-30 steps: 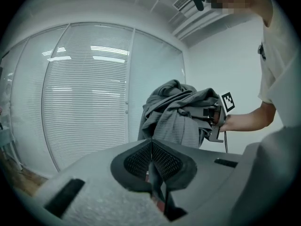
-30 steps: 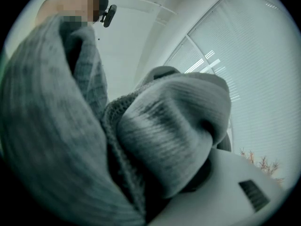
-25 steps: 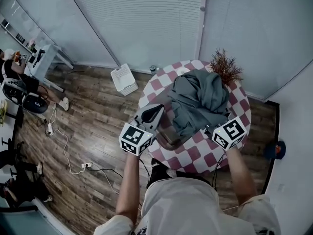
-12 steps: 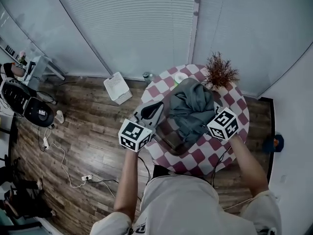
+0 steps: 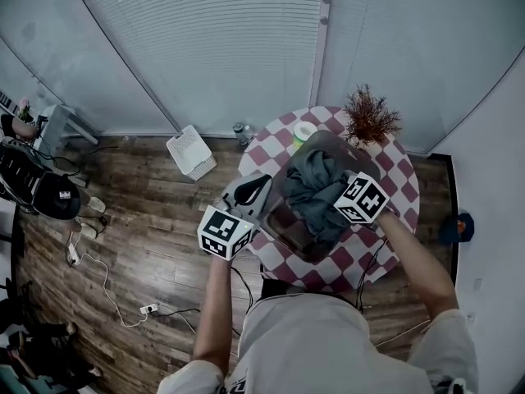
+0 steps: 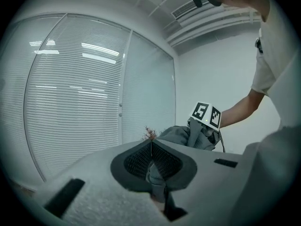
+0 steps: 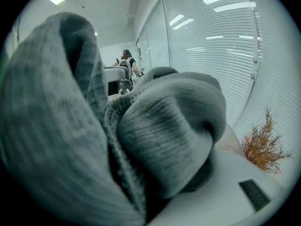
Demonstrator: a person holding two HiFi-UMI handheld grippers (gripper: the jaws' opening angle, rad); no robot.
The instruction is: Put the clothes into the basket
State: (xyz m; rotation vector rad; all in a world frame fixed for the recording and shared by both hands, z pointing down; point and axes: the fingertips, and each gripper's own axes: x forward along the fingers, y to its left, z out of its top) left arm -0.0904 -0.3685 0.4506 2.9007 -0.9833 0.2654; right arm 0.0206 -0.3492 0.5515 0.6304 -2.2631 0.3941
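Observation:
A grey garment (image 5: pixel 316 183) lies bunched inside the dark basket (image 5: pixel 283 224) on the round checkered table (image 5: pixel 398 189). My right gripper (image 5: pixel 338 208) is shut on this garment at the basket's right side, its tips buried in the cloth. Thick grey knit folds (image 7: pixel 160 126) fill the right gripper view and hide the jaws. My left gripper (image 5: pixel 264 180) rests at the basket's left edge with its jaws shut (image 6: pixel 150 147). A thin grey strip shows in the slit, and I cannot tell what it is. From the left gripper view the garment (image 6: pixel 181 135) hangs under the right gripper's marker cube (image 6: pixel 207 117).
A dried plant (image 5: pixel 371 115) stands at the table's far edge, a small green roll (image 5: pixel 305 131) beside it. On the wooden floor to the left lie a white slatted box (image 5: pixel 190 153) and cables (image 5: pixel 107 298). Blinds and a glass wall close off the far side.
The right gripper has moved left and down with the garment. The cloth, spread high over the table before, now sits bunched in the basket. The left gripper has stayed by the basket's edge.

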